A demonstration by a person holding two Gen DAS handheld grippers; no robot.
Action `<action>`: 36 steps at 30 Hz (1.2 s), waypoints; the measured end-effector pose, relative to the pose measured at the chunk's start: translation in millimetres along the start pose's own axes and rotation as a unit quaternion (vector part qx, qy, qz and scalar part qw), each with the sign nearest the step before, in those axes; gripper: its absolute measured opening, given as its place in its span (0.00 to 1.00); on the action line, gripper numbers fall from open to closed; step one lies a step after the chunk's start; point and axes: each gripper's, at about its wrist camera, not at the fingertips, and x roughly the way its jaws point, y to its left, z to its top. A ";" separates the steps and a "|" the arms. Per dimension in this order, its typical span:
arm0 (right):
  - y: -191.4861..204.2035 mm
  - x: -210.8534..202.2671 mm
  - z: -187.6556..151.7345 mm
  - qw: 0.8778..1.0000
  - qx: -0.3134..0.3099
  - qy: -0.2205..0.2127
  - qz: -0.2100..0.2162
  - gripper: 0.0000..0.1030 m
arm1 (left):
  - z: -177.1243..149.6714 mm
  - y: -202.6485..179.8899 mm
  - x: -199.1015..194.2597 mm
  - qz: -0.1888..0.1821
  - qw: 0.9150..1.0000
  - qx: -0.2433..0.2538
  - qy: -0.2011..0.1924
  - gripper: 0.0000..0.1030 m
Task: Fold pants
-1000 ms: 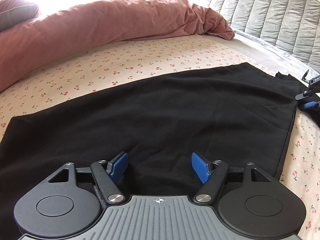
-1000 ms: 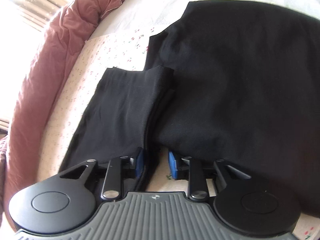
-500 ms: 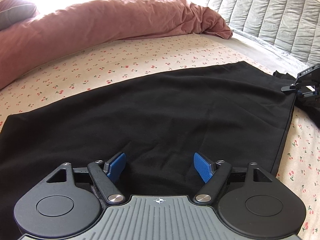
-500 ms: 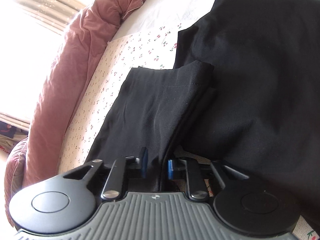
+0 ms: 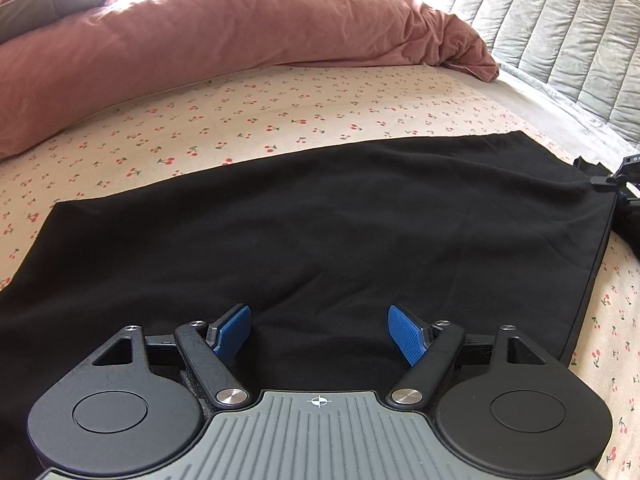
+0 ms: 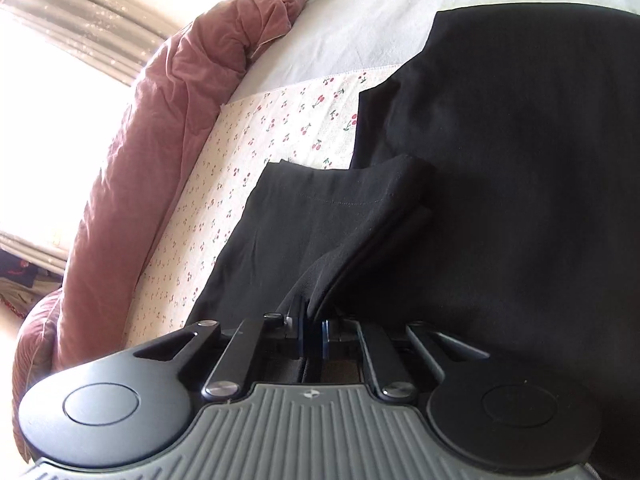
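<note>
Black pants (image 5: 320,208) lie spread flat across the cherry-print sheet (image 5: 280,112). My left gripper (image 5: 320,320) hovers low over their near part, its blue pads (image 5: 232,328) wide apart, nothing between them. In the right wrist view a folded leg end of the pants (image 6: 320,216) lies beside the wider black part (image 6: 520,160). My right gripper (image 6: 314,320) pinches the leg's edge; the cloth rises as a ridge out of the narrow gap while the jaws are opening slightly. The right gripper's tip (image 5: 616,178) shows at the pants' far right corner in the left wrist view.
A rolled pink duvet (image 5: 200,40) runs along the far side of the bed. A grey quilted headboard (image 5: 560,20) stands at the right. A bright curtained window (image 6: 60,80) is beyond the duvet. Bare sheet lies between pants and duvet.
The right gripper's jaws came together on the leg's folded edge, and the cloth now stands up between them. The left gripper drew back a little, still open.
</note>
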 end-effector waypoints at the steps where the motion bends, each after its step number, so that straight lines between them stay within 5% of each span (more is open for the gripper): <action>1: -3.5 -2.0 4.3 1.000 0.014 -0.012 0.019 0.24 | -0.3 2.2 -2.4 0.008 1.000 -0.003 0.003 0.75; 2: -6.7 -1.6 8.7 0.999 0.027 -0.021 0.032 0.31 | 1.0 6.2 -6.8 0.019 1.000 -0.013 0.005 0.75; 5: -7.5 9.7 15.4 0.999 0.029 -0.019 0.024 0.28 | 4.2 16.6 -20.3 0.022 0.998 -0.060 0.000 0.75; 8: -5.1 10.9 11.5 1.000 0.021 -0.014 0.000 0.00 | 7.4 17.3 -32.6 0.023 0.997 -0.079 -0.011 0.75; 15: 20.9 -11.1 9.6 0.995 -0.073 -0.067 0.020 0.00 | 8.2 18.2 -38.1 0.023 0.993 -0.112 -0.019 0.76; 18: 1.3 3.5 8.1 0.998 -0.047 -0.031 -0.032 0.00 | 8.3 17.0 -27.2 0.027 0.992 -0.121 -0.006 0.76; 21: -7.8 -1.0 8.4 0.999 -0.021 -0.041 -0.015 0.00 | 13.6 7.1 -15.2 0.015 0.993 -0.121 -0.002 0.76; 26: 24.6 -19.4 6.0 0.995 -0.075 -0.065 -0.006 0.00 | 39.0 -35.5 12.4 -0.004 0.996 -0.094 -0.011 0.76; 30: 10.9 0.4 2.8 0.994 -0.087 -0.034 -0.061 0.00 | 70.5 -84.8 46.3 -0.006 0.997 -0.074 -0.025 0.75; 36: -3.5 -4.8 9.0 0.998 -0.063 -0.016 -0.023 0.01 | 113.4 -173.7 117.3 -0.030 0.999 -0.016 0.010 0.74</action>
